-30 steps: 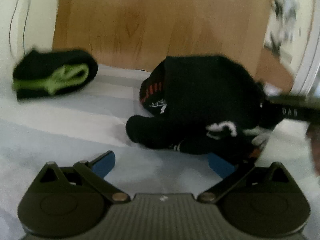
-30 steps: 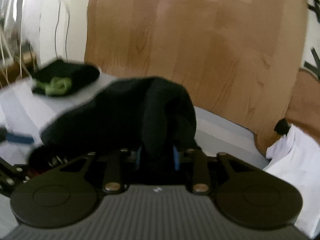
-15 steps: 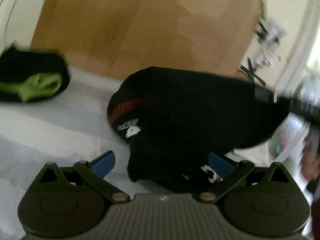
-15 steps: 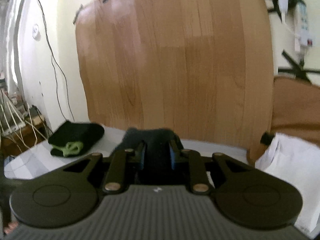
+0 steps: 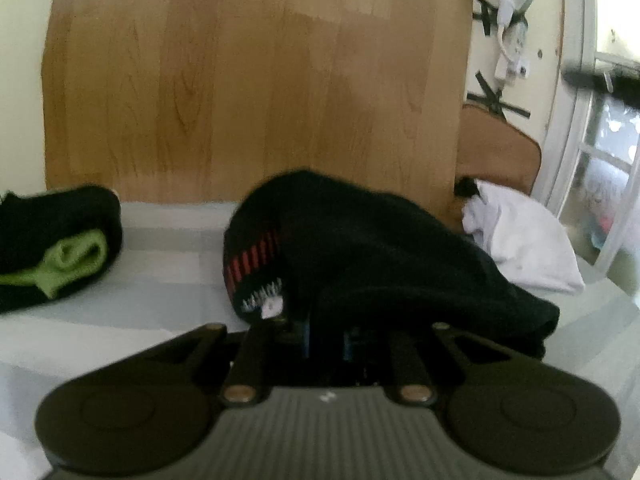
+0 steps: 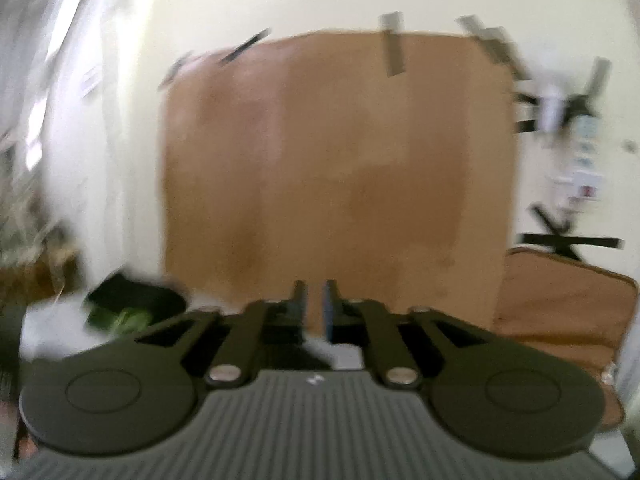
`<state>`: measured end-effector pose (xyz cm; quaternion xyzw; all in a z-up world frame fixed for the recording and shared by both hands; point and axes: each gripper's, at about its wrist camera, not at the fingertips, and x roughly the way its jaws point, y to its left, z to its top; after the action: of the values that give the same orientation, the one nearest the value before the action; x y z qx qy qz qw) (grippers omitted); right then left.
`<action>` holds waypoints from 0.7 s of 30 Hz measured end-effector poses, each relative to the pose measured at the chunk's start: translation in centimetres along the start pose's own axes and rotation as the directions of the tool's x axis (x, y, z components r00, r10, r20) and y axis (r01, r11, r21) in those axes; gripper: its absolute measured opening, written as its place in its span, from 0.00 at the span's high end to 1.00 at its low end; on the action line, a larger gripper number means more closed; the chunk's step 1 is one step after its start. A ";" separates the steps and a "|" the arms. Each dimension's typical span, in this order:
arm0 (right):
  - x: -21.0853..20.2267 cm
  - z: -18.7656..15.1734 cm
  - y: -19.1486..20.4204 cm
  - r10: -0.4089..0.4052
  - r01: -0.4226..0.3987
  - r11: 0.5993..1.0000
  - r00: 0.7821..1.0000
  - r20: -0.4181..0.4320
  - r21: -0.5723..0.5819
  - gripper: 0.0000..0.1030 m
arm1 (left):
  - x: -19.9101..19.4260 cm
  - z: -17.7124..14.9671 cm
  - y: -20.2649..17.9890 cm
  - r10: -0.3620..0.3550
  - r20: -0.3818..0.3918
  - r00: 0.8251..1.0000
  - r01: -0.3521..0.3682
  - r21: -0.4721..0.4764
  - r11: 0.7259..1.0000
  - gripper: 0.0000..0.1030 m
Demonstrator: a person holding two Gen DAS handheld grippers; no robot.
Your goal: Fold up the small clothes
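A black garment (image 5: 372, 256) with a red striped band and white print lies bunched on the pale sheet (image 5: 160, 292), right in front of my left gripper (image 5: 326, 340). The left jaws are closed on its near edge, and the cloth covers the fingertips. My right gripper (image 6: 315, 304) is raised and points at the wall. Its jaws are nearly together with a thin gap and nothing between them. A folded black and green garment (image 5: 60, 248) lies at the left, and it also shows blurred in the right wrist view (image 6: 128, 308).
A wooden board (image 5: 256, 88) stands against the wall behind the bed. A white cloth pile (image 5: 524, 240) lies at the right, with a brown cushion (image 5: 496, 148) behind it. A window frame (image 5: 588, 184) is at the far right. The right wrist view is motion-blurred.
My left gripper has closed on the black garment. My right gripper has let go of it and swung upward, away from the bed.
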<state>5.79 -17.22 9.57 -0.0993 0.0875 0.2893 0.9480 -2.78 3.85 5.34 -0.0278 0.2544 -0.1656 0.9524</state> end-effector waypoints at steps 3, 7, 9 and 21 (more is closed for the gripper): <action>0.5 -2.5 3.2 0.099 -0.105 0.987 0.994 -0.054 -0.120 0.39 | -1.3 1.1 0.2 -0.017 0.043 0.999 0.017 -0.002 1.000 0.90; 3.8 -4.9 5.7 0.115 -0.149 0.969 0.978 -0.171 -0.198 0.38 | -3.3 3.4 -0.3 -0.043 0.102 0.994 0.042 0.007 0.999 0.90; 6.2 -5.5 5.3 0.067 -0.107 0.978 0.974 -0.218 -0.178 0.48 | -4.0 4.5 -0.7 -0.049 0.125 0.991 0.046 0.025 0.999 0.90; 3.8 3.3 -1.8 -0.143 0.141 0.989 0.988 0.058 0.046 0.90 | -4.0 9.4 -4.4 -0.041 0.203 0.978 0.019 0.110 0.994 0.63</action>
<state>10.26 -15.91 12.16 -0.0763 0.0570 0.2221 0.9704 -2.77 0.74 15.99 0.0029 0.1454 -0.1896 0.9710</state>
